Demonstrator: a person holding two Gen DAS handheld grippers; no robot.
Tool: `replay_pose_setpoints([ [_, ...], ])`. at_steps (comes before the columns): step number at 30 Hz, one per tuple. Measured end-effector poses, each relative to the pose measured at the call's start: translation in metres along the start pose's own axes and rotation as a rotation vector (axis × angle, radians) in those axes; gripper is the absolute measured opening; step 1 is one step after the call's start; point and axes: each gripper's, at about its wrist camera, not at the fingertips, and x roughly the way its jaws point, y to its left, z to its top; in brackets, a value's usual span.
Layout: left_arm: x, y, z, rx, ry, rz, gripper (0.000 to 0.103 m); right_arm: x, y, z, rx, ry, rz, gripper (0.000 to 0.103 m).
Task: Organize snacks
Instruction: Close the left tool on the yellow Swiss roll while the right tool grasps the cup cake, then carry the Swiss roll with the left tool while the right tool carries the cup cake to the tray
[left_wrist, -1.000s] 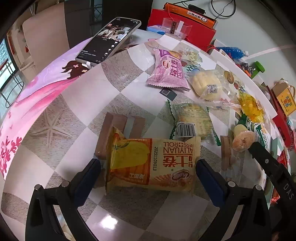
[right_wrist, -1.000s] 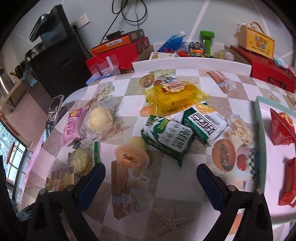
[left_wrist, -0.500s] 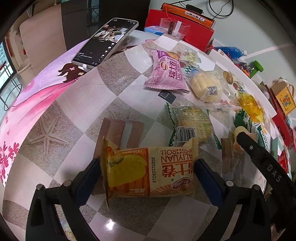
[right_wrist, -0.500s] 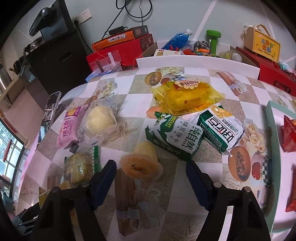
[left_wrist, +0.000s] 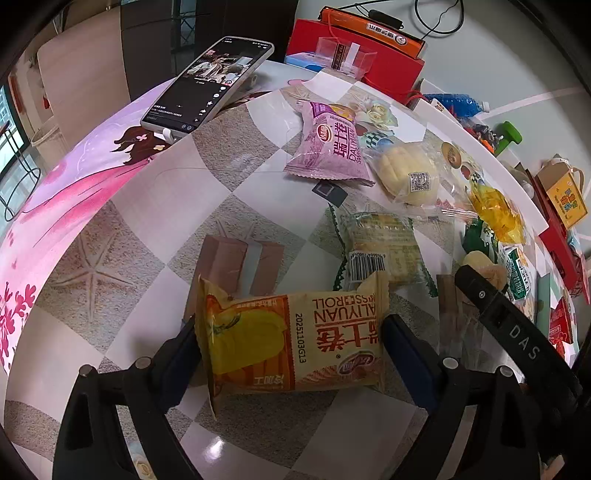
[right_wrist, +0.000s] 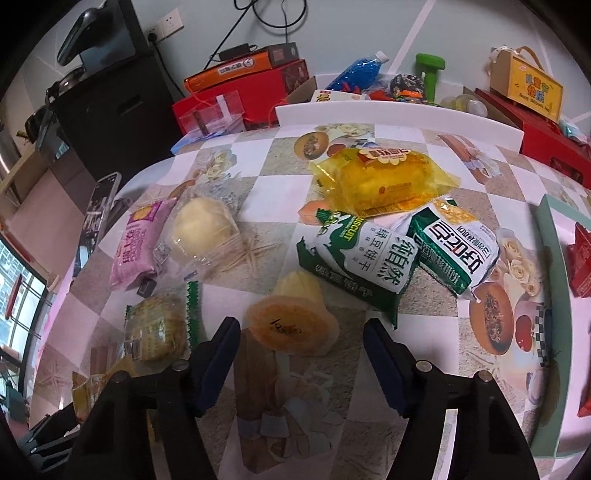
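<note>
Orange swiss-roll packet (left_wrist: 291, 343) between closing jaws

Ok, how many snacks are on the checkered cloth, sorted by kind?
Swiss roll packets: 2 (orange packet, purple packet)
green biscuit bags: 2
clear-wrapped bun: 1
yellow bread packet: 1
green-edged cake packet: 1
jelly cup: 1
Total: 8

Red packets (right_wrist: 581, 258): cut off at right frame edge. Jelly cup (left_wrist: 480, 264): partly hidden behind right claw's finger, right of frame.
</note>
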Motion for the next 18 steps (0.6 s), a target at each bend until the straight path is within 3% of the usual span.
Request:
replay_pose_setpoints([
  [3,0.001,-0.002,-0.001,0.010,0.001,0.011,0.094,0.001,0.000,0.001,0.011,-0.005,0.007,0.072],
  [6,0.001,-0.003,-0.001,0.011,0.001,0.013,0.094,0.000,0.001,0.001,0.015,-0.009,0.020,0.054],
  [8,0.000,-0.003,-0.001,0.011,0.000,0.018,0.090,0.000,0.000,0.001,0.019,-0.008,0.020,0.050],
  [13,-0.004,-0.001,-0.001,0.009,-0.014,-0.006,0.079,-0.002,-0.002,0.000,0.028,-0.008,0.030,0.049],
  [18,-0.009,-0.001,-0.003,0.015,-0.028,-0.023,0.076,-0.007,-0.001,-0.001,0.019,-0.013,0.037,0.049],
])
